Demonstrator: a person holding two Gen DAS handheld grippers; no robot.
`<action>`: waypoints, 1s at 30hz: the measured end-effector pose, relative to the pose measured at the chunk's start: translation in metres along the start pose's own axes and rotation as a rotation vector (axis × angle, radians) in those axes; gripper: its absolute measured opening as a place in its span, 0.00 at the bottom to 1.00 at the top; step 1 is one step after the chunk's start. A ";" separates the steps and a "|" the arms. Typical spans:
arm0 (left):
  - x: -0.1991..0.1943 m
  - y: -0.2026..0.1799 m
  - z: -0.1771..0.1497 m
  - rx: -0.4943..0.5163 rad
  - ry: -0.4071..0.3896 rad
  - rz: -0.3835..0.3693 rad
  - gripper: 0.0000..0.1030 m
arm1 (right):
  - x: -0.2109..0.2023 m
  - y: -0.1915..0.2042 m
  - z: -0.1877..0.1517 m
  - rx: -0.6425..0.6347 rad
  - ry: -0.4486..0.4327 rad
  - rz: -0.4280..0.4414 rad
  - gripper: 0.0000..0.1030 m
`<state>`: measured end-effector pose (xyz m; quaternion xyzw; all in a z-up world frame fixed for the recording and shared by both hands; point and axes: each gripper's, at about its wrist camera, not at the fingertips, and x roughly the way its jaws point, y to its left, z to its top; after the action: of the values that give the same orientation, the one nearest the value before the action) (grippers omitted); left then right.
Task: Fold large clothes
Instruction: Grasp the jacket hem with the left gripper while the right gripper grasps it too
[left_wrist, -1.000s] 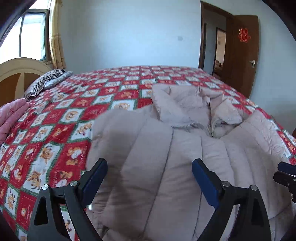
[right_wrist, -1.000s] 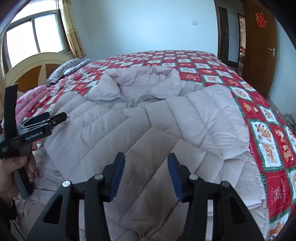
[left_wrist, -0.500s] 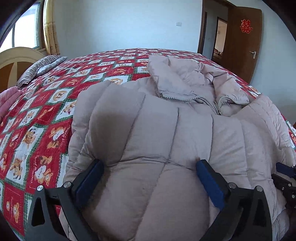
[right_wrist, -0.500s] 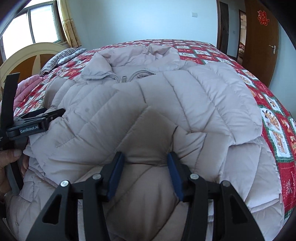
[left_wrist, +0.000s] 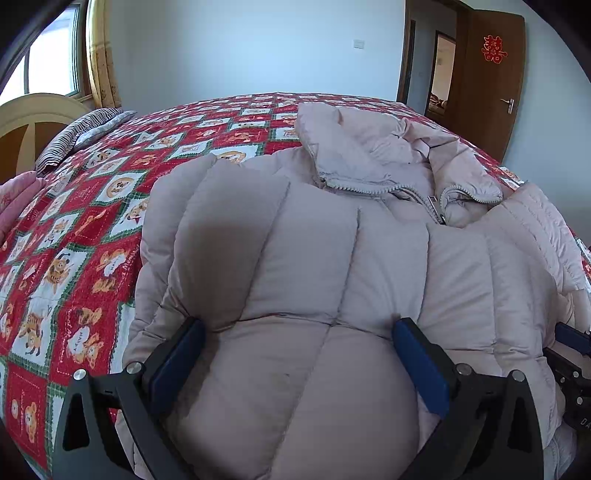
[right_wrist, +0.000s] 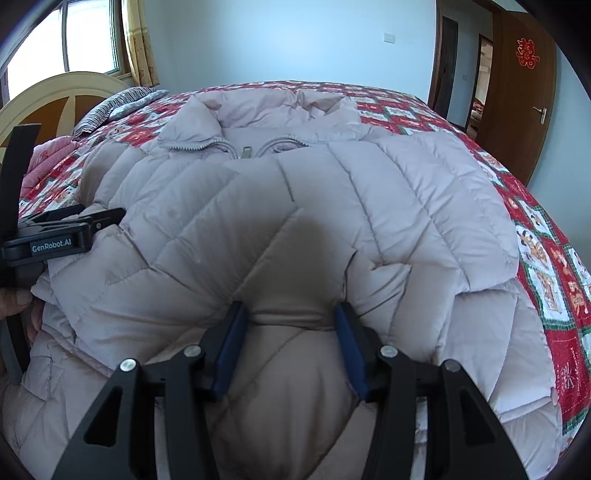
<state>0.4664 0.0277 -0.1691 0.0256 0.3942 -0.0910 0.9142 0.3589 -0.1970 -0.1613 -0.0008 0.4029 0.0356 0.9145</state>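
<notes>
A pale pink quilted down jacket (left_wrist: 332, 258) lies front up on the bed, zipper and collar at the far end; it also fills the right wrist view (right_wrist: 295, 206). My left gripper (left_wrist: 295, 347) is wide open and pressed down onto the jacket's left side, a bulge of padding between its blue pads. My right gripper (right_wrist: 291, 328) is partly open and pushed into the jacket's lower middle, fabric bunched between its pads. The left gripper shows at the left edge of the right wrist view (right_wrist: 70, 232).
The bed has a red patterned quilt (left_wrist: 74, 229). A striped pillow (left_wrist: 77, 136) and a pink blanket (left_wrist: 14, 206) lie at the left by the headboard (right_wrist: 62, 99). A brown door (left_wrist: 491, 81) stands open at the right.
Both grippers have moved forward and down onto the jacket; padding now bulges between the fingers of each. The jacket fills more of both views.
</notes>
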 end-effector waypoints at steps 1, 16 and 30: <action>0.001 -0.001 0.000 0.003 0.002 0.004 0.99 | 0.000 0.000 0.000 0.000 0.000 -0.001 0.51; -0.009 -0.002 0.006 0.016 0.002 0.020 0.99 | -0.003 -0.006 0.003 0.020 0.008 0.068 0.59; -0.007 0.000 0.126 0.082 -0.070 -0.027 0.99 | 0.005 -0.038 0.125 -0.088 -0.047 0.044 0.84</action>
<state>0.5523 0.0133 -0.0772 0.0546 0.3580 -0.1202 0.9243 0.4573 -0.2306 -0.0815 -0.0315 0.3794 0.0734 0.9218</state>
